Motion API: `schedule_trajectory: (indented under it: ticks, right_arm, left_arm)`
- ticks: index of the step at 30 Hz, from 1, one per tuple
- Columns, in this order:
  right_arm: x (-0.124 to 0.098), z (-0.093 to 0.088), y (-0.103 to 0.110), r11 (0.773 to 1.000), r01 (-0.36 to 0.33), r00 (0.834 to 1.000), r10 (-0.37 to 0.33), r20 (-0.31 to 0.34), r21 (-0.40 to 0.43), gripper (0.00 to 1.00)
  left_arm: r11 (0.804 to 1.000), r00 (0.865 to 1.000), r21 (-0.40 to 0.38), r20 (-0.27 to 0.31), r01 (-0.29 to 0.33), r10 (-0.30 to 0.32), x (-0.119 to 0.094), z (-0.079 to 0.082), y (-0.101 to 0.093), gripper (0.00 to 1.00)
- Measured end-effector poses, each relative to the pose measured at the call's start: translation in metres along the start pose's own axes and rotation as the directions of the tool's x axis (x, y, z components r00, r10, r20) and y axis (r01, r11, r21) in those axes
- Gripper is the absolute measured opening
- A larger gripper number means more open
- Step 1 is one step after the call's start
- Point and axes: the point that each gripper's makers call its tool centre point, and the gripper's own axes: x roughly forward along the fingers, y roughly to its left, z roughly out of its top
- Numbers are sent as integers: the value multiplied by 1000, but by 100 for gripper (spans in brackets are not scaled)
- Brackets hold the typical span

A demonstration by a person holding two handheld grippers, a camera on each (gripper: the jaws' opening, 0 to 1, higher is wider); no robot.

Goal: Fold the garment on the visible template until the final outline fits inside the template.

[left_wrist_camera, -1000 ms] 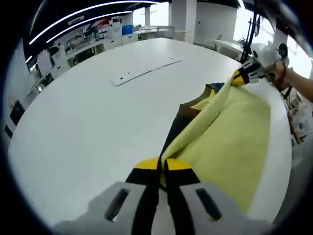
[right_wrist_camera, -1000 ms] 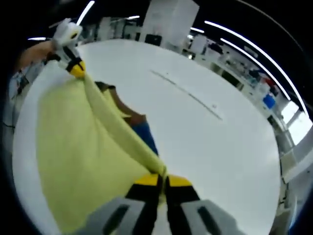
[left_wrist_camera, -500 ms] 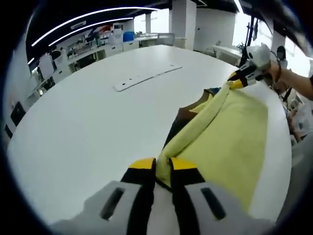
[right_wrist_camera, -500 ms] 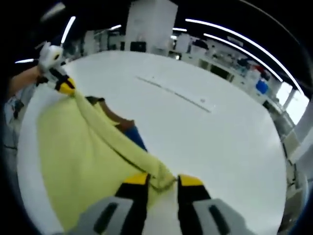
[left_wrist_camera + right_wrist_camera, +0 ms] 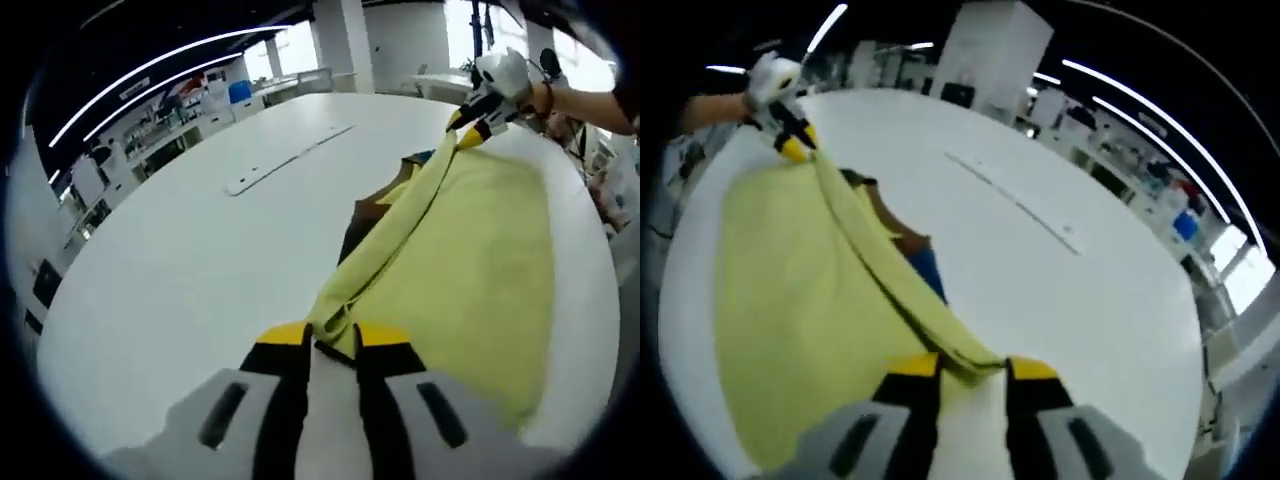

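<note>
In the left gripper view, the left gripper (image 5: 333, 342) rises from the bottom edge with its yellow-tipped jaws parted; a corner of the pale yellow garment (image 5: 480, 250) lies in the gap between them, and it cannot be told whether the jaws touch it. From that corner a rolled, thick edge of the cloth runs straight away from the jaws, up and to the right, to the right gripper (image 5: 470, 123) at the far end, held by a person's hand (image 5: 535, 95); whether it pinches the cloth there cannot be told from this view. That rolled edge is the garment's long axis here, and it is stretched between the two grippers, one at each end. The broad flat body of the garment spreads to the right of this line, across the white counter (image 5: 190, 260). A dark template (image 5: 362, 218), brown and blue, peeks out along the left side of the rolled edge, mostly covered by cloth. Further off lies a long white strip (image 5: 285, 160), well apart. In the right gripper view the mirror holds: the right gripper's jaws stand apart around the near corner, and the rolled edge runs up and left to the left gripper. Each gripper is nearest its own corner, so the next move likely turns on carrying this edge sideways across the body.
</note>
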Motion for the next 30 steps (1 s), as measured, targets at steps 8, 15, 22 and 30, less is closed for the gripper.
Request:
schedule_trajectory:
  ticks: [8,15,22,30]
  right_arm:
    - [3,2,-3,998,17,1000,-17,5,-55,1]
    - [-3,11,-11,999,45,998,-45,47,-9,0]
    - [6,12,-23,935,27,993,-65,97,354,0]
    - [13,4,-28,882,42,994,-84,69,469,9]
  left_arm:
    - [1000,999,-7,25,-19,20,5,0,7,0]
    - [993,995,-109,77,-49,58,-3,13,17,0]
    - [955,992,-287,73,-75,100,7,13,25,0]
    - [906,985,-403,60,-127,164,9,6,34,9]
